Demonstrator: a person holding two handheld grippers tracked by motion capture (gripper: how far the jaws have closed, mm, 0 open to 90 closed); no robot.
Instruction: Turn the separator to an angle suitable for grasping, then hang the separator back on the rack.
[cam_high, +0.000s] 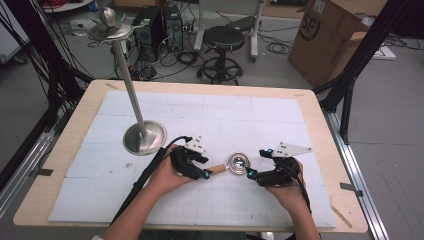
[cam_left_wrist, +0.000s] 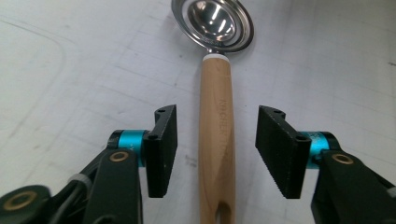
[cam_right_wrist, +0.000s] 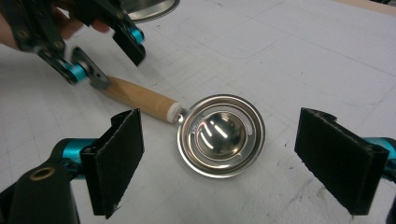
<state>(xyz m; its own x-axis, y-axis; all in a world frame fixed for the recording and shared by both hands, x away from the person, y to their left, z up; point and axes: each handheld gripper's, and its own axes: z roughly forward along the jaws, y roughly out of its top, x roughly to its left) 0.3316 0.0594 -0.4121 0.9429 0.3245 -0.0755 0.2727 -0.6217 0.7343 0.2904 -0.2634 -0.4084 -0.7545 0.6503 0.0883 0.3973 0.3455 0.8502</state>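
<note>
A steel scoop with a round bowl (cam_high: 238, 163) and a pale wooden handle (cam_high: 216, 169) lies flat on the white mat. My left gripper (cam_high: 203, 168) is open, its jaws straddling the handle (cam_left_wrist: 216, 135) without touching it, the bowl (cam_left_wrist: 213, 23) beyond the tips. The right gripper (cam_high: 258, 164) is open too, its wide jaws on either side of the bowl (cam_right_wrist: 219, 135) at a distance. In the right gripper view the left gripper (cam_right_wrist: 112, 58) shows at the far end of the handle (cam_right_wrist: 140, 99).
A steel stand with a round base (cam_high: 144, 137), a slanted pole (cam_high: 129, 82) and a top dish (cam_high: 110, 30) rises at the mat's left. The wooden table edge (cam_high: 325, 145) runs along the right. Beyond the table are a stool (cam_high: 223, 40) and a cardboard box (cam_high: 327, 37).
</note>
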